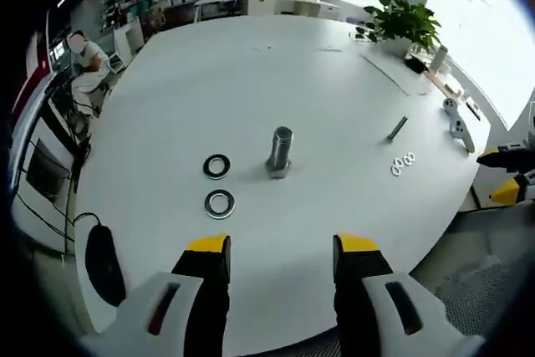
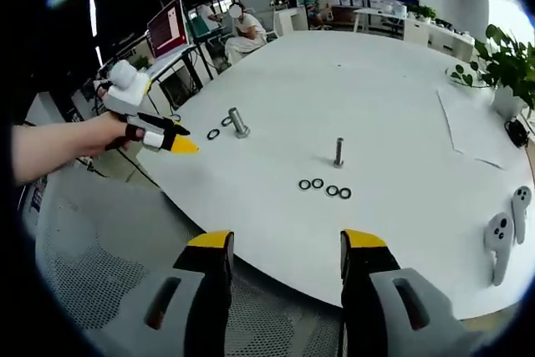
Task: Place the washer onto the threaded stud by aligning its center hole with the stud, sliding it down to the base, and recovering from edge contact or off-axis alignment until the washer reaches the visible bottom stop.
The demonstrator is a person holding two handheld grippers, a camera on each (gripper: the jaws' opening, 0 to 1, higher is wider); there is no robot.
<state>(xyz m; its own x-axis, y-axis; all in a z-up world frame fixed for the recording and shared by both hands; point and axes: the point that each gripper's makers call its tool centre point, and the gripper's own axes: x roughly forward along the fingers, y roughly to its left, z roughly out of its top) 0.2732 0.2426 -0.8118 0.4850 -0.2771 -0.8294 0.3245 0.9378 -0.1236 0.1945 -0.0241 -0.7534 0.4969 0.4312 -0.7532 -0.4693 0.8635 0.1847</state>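
Observation:
A thick threaded stud (image 1: 282,152) stands upright on its hex base on the white table (image 1: 276,73). Two large dark washers (image 1: 216,165) (image 1: 220,203) lie flat just left of it. My left gripper (image 1: 283,248) hovers open and empty short of them, above the table's near edge. From the right gripper view the same stud (image 2: 239,123) and a washer (image 2: 213,134) sit at the far left, with a hand holding the left gripper (image 2: 177,141) beside them. My right gripper (image 2: 287,244) is open and empty off the table's edge, and its yellow tips (image 1: 500,173) enter at the right.
A thin stud (image 2: 338,152) stands mid-table with several small washers (image 2: 324,187) in front of it. Two white controllers (image 2: 506,236) lie at the right, with a potted plant (image 1: 405,18) and a paper sheet (image 2: 472,127) behind. A black object (image 1: 104,261) lies at the left edge. A person (image 1: 84,60) sits beyond.

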